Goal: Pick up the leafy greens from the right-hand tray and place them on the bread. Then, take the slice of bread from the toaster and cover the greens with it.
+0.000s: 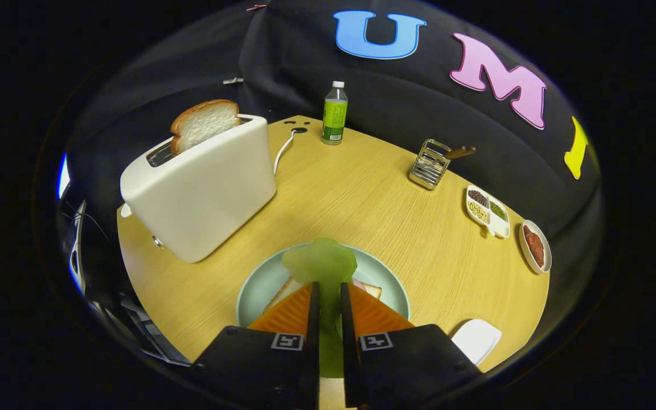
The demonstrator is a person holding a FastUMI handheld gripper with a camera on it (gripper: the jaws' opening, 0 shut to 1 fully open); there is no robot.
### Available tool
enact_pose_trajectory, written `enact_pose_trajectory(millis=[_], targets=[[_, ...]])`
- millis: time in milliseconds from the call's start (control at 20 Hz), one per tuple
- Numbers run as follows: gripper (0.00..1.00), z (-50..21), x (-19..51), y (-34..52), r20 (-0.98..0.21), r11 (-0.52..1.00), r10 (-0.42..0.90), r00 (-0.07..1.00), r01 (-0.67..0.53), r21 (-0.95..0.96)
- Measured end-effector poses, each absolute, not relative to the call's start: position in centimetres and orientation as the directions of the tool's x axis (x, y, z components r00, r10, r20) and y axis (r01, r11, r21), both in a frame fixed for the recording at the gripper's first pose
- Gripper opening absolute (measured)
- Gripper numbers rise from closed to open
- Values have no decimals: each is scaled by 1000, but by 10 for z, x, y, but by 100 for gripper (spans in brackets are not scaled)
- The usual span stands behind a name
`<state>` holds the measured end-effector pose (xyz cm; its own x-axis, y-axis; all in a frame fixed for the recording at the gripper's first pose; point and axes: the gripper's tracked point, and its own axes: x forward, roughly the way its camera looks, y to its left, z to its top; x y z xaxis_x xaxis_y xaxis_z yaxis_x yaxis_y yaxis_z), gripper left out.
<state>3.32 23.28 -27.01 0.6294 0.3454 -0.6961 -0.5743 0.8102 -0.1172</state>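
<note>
Above the pale round plate (257, 285) with its bread (282, 291), the gripper (328, 302) pinched the floppy, light green leaf (319, 262) by its stem between 2 fingers

Gripper (326, 296) clamped on leafy greens (320, 263) over plate (259, 285). Ahead-left: toaster (200, 185) w/ bread slice (204, 122) blocks low passes; top access free. Straight ahead: bare table (351, 199) up to bottle (334, 119). Ahead-right: rack (429, 165), divided dish (487, 210), sauce dish (534, 246) along edge.
</note>
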Motion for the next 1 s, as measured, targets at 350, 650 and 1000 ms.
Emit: enact_pose_trajectory(millis=[350,650,1000], targets=[[69,-282,28,240,-728,835,337,598,-547,-63],[100,-267,27,241,-700,851,340,628,-522,-55],[100,-208,23,268,-592,840,397,701,-538,-73]])
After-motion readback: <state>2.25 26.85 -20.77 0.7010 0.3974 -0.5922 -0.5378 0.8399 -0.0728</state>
